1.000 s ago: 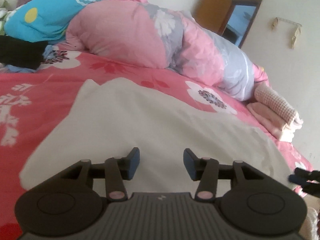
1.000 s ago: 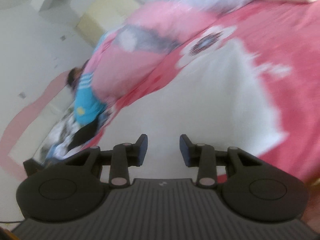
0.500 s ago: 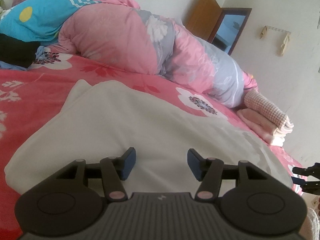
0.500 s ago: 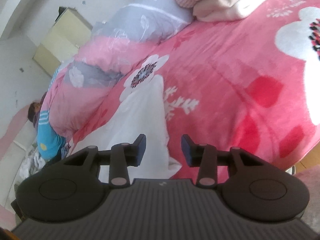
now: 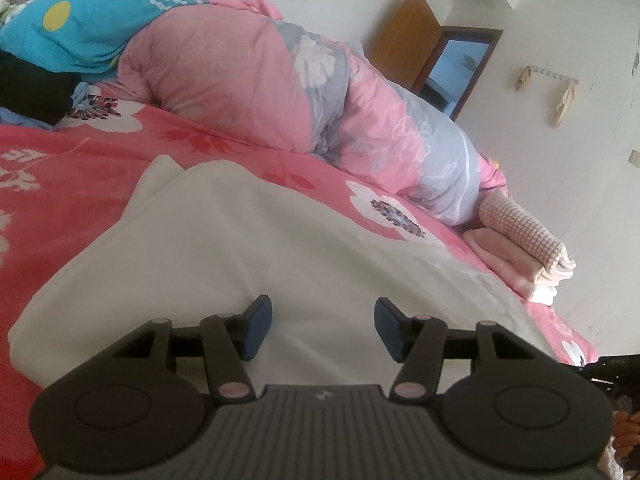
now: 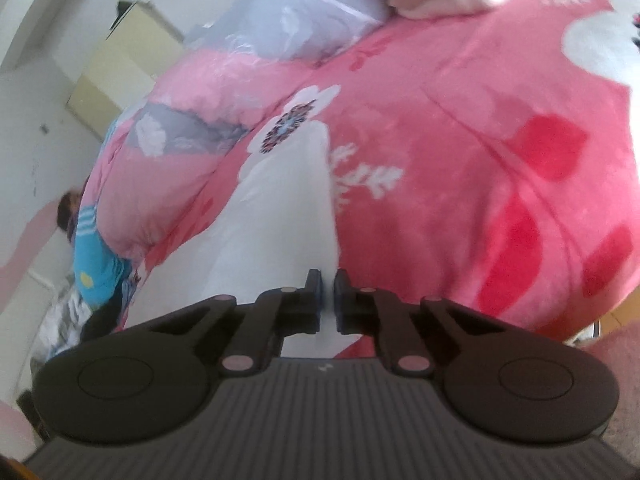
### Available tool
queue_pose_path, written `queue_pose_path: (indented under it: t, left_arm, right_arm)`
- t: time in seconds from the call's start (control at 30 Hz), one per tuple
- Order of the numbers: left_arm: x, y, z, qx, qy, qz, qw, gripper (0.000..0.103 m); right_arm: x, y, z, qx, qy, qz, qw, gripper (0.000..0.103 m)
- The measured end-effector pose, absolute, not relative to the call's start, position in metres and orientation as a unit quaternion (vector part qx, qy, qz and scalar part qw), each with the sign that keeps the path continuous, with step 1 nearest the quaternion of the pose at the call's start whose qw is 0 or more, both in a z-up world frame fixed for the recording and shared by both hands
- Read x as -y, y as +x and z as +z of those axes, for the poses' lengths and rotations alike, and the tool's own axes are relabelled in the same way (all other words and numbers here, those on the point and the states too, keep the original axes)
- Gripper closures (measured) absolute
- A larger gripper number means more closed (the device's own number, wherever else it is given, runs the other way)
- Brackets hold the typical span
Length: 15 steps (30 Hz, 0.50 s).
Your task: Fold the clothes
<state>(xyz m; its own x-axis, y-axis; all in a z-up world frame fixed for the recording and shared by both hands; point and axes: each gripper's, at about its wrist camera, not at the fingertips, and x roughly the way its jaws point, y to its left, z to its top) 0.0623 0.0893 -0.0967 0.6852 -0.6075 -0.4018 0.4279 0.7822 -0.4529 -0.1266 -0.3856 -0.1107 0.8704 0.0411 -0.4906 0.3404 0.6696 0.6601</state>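
**Right jaws closed on the white garment's edge**

Since the earlier frame, the right hand-held gripper had swung from the open bedspread to the white garment, and its jaws had just been closing; they now pinched the cloth's right edge. The left hand-held gripper hovered over the garment, jaws about half open, holding nothing. The garment lay flat on the pink floral bed, near its front edge, below the rolled quilt.

left wrist: low and close over white garment, facing rolled quilt | right wrist: close at garment's edge, facing along bed | shared: garment, quilt, bed
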Motion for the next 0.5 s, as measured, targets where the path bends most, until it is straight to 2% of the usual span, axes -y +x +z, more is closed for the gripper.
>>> queue_pose_path:
  t: [0.3, 0.4, 0.47, 0.5]
  left_arm:
    - [-0.091, 0.062, -0.097, -0.274, -0.173, -0.286, 0.902, 0.045]
    - [-0.092, 0.062, -0.098, -0.274, -0.177, -0.287, 0.901, 0.045]
    - [-0.092, 0.062, -0.098, -0.274, -0.179, -0.287, 0.9, 0.045]
    - [-0.093, 0.062, -0.098, -0.274, -0.18, -0.287, 0.9, 0.045]
  right_arm:
    - [0.405, -0.161, -0.102, -0.2, 0.478, -0.103, 0.849, 0.092]
    - [0.396, -0.166, -0.097, -0.207, 0.509, -0.062, 0.833, 0.075]
    - [0.387, -0.163, -0.101, -0.226, 0.532, -0.032, 0.816, 0.058]
    - [0.382, -0.159, -0.104, -0.239, 0.538, -0.022, 0.808, 0.057]
